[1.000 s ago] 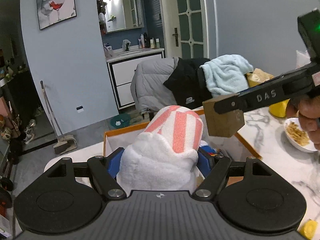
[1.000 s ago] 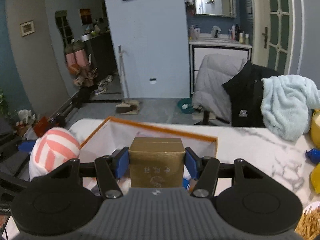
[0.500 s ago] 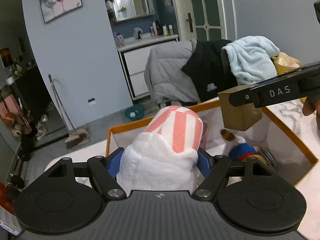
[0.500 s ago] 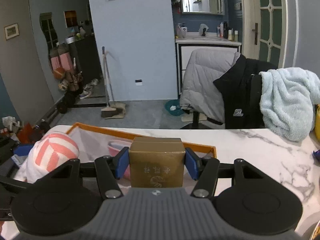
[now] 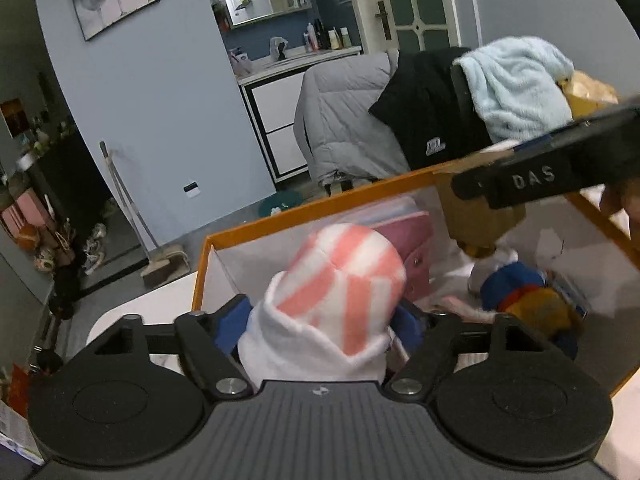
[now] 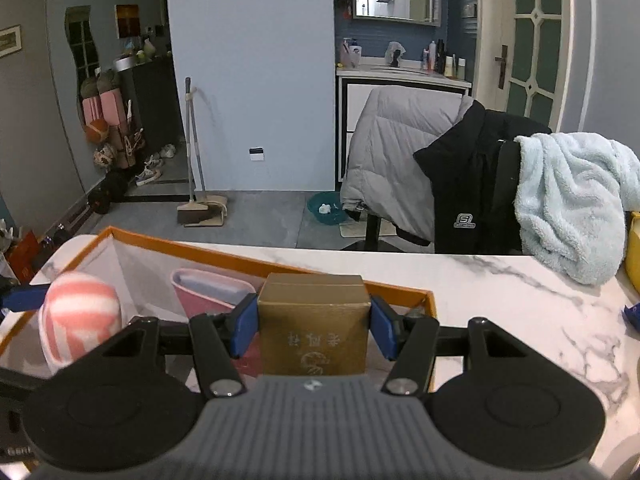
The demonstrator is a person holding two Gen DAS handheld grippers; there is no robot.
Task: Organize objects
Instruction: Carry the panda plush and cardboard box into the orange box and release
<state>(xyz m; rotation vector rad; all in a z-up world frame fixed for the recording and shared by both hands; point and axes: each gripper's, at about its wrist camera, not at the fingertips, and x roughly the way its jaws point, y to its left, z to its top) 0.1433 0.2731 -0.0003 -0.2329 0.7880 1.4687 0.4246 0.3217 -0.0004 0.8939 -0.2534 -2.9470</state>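
Fluffy striped cloth roll (image 5: 340, 300); matt gold cardboard box (image 6: 314, 328) (faintly ribbed).

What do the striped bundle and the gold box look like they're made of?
Striped bundle: soft terry or fleece cloth, matte; its surface is fuzzy and it bulges where it is pinched. Gold box: probably cardboard with a metallic gold coating; flat faces, crisp edges, faint sheen, printed characters.

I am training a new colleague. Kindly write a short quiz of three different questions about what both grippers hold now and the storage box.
1. True or false: the left gripper is shut on the striped sock roll.
2. What does the right gripper hold?
A. blue towel
B. gold box
C. pink pouch
3. What colour is the storage box rim?

Key: 1 true; 2 B; 3 orange.
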